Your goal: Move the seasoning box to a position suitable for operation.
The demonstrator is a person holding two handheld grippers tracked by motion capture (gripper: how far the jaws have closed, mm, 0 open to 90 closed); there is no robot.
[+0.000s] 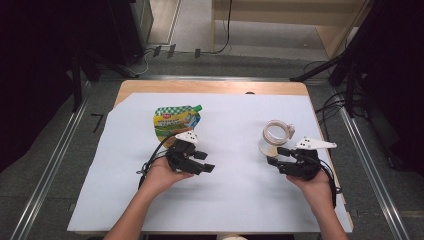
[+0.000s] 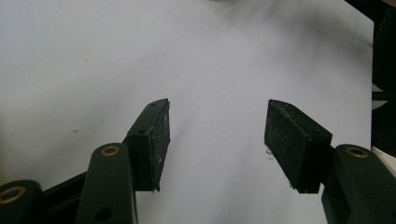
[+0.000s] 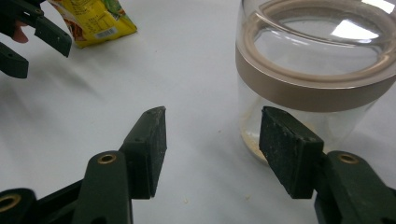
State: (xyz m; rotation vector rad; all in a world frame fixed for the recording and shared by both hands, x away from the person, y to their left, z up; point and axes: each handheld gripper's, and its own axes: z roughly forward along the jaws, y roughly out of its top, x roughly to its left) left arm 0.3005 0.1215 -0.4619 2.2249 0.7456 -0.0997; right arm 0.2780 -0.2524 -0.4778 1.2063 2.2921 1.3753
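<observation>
on the table (image 1: pixel 210 85), a white sheet (image 1: pixel 230 195) covers most of the wooden top. two things sit on it: a yellow-green spouted pouch (image 1: pixel 172 121) lying flat at left-centre, and a clear glass jar (image 1: pixel 276 136) with a tan band and clear lid standing upright at right-centre. they're well apart.

left gripper (image 1: pixel 204 161) held in the left hand (image 1: pixel 162 175), just in front of the pouch's near edge, jaws pointing right across the sheet. in the left gripper view the left gripper (image 2: pixel 217 137) has jaws spread wide, nothing between them, only bare sheet beneath.

right gripper (image 1: pixel 277 156) held in the right hand (image 1: pixel 315 182), jaws pointing left toward the jar's base, just beside it. in the right gripper view the right gripper (image 3: pixel 212 149) is wide open and empty; the jar (image 3: pixel 313 70) stands just beyond the right-hand jaw, can't tell if it's touching. pale residue at the jar bottom. pouch (image 3: pixel 93 21) shows at top left of that view, with the left gripper's (image 3: pixel 35 39) jaws next to it.
</observation>
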